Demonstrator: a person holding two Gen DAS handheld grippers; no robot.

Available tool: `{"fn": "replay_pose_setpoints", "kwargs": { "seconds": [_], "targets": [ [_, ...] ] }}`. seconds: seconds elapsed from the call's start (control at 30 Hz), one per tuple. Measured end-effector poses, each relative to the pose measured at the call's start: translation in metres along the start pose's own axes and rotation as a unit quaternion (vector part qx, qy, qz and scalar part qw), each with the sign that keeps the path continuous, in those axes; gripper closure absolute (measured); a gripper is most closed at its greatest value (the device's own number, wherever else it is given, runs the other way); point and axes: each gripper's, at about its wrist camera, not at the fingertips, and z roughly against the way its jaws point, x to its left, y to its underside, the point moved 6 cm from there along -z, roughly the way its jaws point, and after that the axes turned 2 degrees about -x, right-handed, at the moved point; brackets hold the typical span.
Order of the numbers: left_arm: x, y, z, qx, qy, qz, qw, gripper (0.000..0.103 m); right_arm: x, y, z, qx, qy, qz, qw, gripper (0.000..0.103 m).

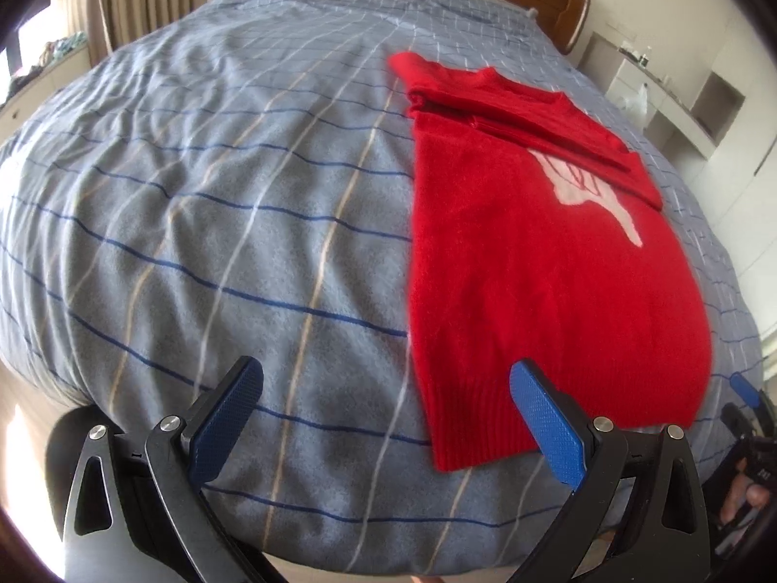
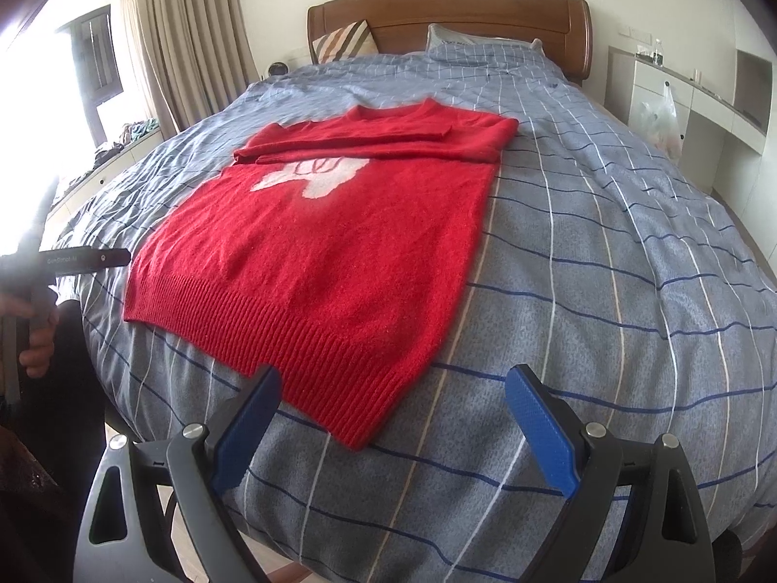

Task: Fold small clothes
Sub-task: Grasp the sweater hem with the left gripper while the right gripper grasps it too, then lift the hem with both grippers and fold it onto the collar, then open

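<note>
A red knitted sweater [image 1: 548, 262] [image 2: 335, 238] with a white hand motif lies flat on the bed, its sleeves folded across the chest. Its ribbed hem faces me. My left gripper [image 1: 386, 388] is open near the bed's front edge, its right finger over the hem's left corner and holding nothing. My right gripper [image 2: 393, 398] is also open and empty, hovering just in front of the hem's right corner. The left gripper's body [image 2: 82, 260] shows at the left edge of the right wrist view, held by a hand [image 2: 34, 340].
The bed has a grey-blue checked quilt [image 1: 204, 204] [image 2: 607, 252] and a wooden headboard [image 2: 451, 14] with pillows [image 2: 345, 39]. Curtains [image 2: 194, 34] and a window sill with clutter stand to the left. A white desk and shelves [image 2: 694, 92] line the right wall.
</note>
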Motion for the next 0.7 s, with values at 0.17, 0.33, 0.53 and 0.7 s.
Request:
{"fn": "replay_pose_setpoints", "kwargs": {
  "seconds": [0.17,0.33,0.53,0.7],
  "targets": [
    [-0.022,0.025,-0.009,0.034,0.060,-0.009,0.9976,0.013,-0.002,0.002,-0.003,0.017,-0.044,-0.041,0.998,0.011],
    [-0.027,0.030,-0.015,0.046,0.061,-0.014,0.9970,0.043,-0.001,0.008,-0.018,0.041,-0.089,-0.088,0.991,0.012],
    [-0.029,0.035,-0.015,0.065,0.083,-0.022,0.9942,0.093,-0.002,0.017,-0.043,0.096,-0.128,-0.143,0.977,0.044],
    [-0.026,0.028,0.005,0.040,0.125,0.013,0.9913,0.099,-0.001,0.017,-0.048,0.131,-0.133,-0.150,0.971,0.099]
  ]
}}
